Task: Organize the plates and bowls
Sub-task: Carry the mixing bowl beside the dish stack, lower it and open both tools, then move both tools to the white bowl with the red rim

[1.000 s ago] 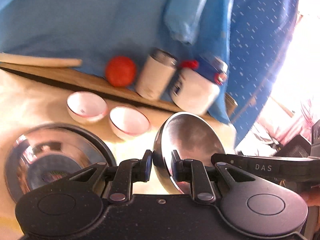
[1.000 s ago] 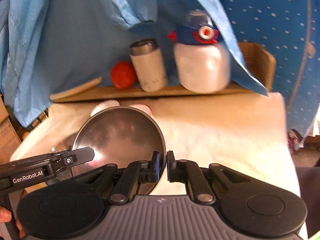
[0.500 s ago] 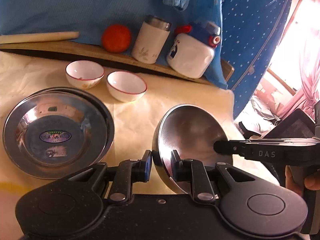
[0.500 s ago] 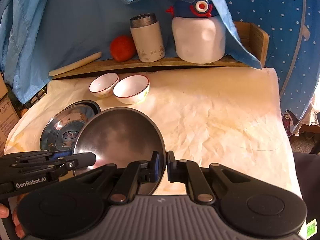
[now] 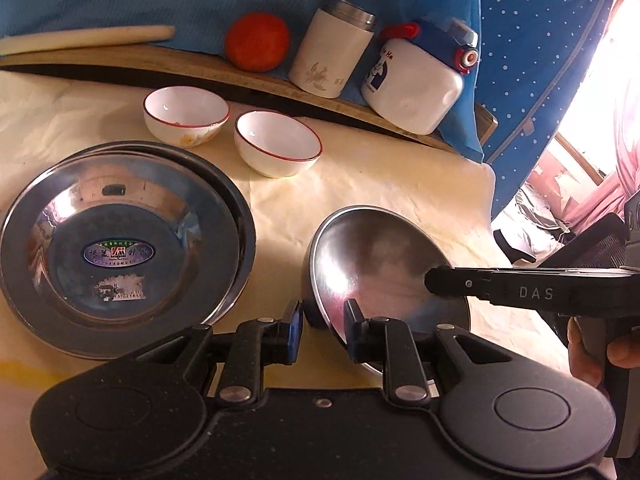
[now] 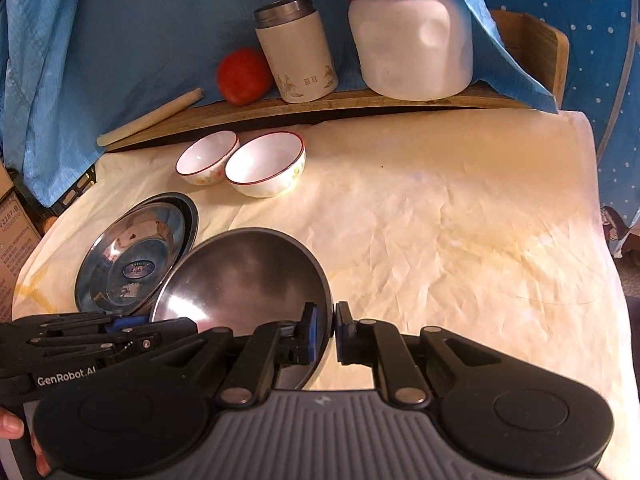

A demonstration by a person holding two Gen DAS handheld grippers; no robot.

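Between both tongs (image 6: 334, 330): tilted steel bowl (image 6: 244, 276).

A steel bowl (image 5: 372, 264) tilts above the cloth-covered counter (image 6: 440, 220), beside stacked steel plates (image 5: 120, 240), with two white red-rimmed bowls (image 5: 186, 114) (image 5: 278, 148) upright, side by side behind them.

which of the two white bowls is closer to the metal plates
The white bowl on the left, with an orange smudge on its side, sits just behind the steel plates; the other white bowl is further right.
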